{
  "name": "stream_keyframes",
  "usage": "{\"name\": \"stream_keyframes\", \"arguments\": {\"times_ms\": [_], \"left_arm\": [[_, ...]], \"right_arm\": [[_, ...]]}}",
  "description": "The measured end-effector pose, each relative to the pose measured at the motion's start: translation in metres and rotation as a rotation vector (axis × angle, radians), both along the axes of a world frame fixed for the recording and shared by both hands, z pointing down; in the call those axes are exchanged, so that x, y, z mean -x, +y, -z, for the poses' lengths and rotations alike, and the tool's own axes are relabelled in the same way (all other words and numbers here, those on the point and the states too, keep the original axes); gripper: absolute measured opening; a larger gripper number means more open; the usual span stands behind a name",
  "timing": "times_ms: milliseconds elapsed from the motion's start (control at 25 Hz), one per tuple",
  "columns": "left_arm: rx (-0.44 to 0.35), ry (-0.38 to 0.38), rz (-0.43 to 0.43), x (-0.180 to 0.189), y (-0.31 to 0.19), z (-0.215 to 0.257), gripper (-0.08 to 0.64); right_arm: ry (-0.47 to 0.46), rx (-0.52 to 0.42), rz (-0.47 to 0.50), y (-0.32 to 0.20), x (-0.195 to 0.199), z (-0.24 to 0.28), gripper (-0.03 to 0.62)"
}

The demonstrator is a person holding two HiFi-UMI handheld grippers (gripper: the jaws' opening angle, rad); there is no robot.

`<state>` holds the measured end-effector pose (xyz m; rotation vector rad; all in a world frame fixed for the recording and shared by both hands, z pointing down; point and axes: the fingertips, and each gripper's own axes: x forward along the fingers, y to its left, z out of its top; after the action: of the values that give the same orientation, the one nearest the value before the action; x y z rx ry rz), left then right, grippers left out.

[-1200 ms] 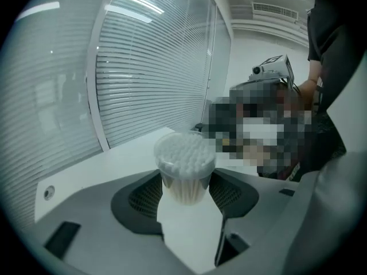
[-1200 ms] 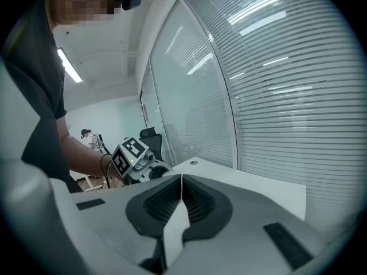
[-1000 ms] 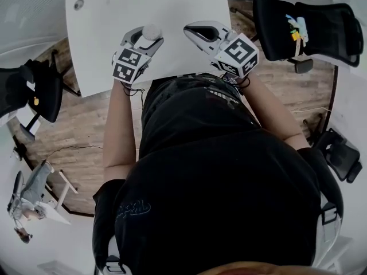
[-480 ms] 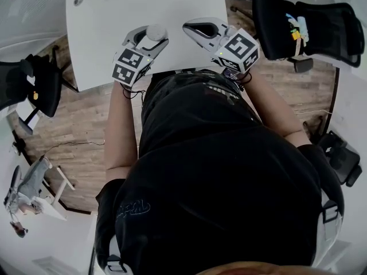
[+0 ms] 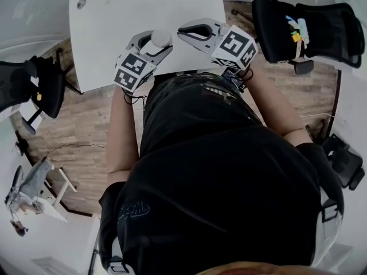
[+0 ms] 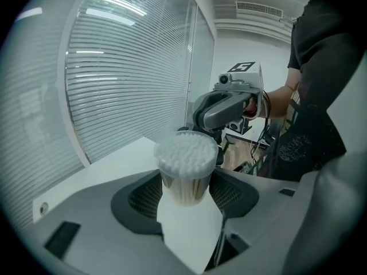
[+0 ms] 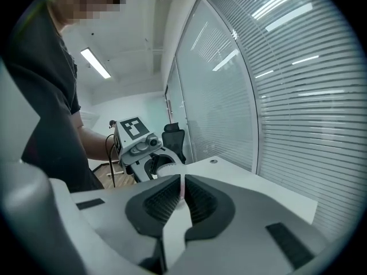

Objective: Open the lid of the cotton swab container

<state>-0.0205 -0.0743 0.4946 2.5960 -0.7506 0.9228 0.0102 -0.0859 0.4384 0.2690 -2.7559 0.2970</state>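
Note:
A clear round cotton swab container packed with white-tipped swabs sits between the jaws of my left gripper, which is shut on its sides. In the left gripper view the container stands upright between the ribbed pads, its top showing the swab heads; whether a lid covers it I cannot tell. My right gripper hangs just right of it over the white table, jaws pressed together, and it shows behind the container as the right gripper. From the right gripper view, the left gripper faces me.
The table's near edge runs just below both grippers, and a small round grommet sits at its far left corner. Black office chairs stand at the right and left on the wooden floor. Window blinds line the far wall.
The left gripper has carried the container up and to the right in the head view, closer to the right gripper. The right gripper has edged slightly left and turned a little.

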Motion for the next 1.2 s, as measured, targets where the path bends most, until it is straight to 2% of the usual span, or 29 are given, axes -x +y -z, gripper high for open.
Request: {"name": "stream_keyframes", "arguments": {"times_ms": [360,840,1200], "left_arm": [[-0.033,-0.023,-0.03,-0.01,0.011,0.013,0.265],[-0.031,-0.032,-0.035,-0.023,0.017,0.02,0.265],[-0.038,-0.041,-0.063,-0.031,0.027,0.027,0.265]], "right_arm": [[-0.034,-0.022,0.065,0.012,0.002,0.016,0.029],[-0.026,-0.009,0.168,0.038,0.001,0.015,0.192],[-0.037,-0.047,0.171,0.041,0.009,0.022,0.249]]}}
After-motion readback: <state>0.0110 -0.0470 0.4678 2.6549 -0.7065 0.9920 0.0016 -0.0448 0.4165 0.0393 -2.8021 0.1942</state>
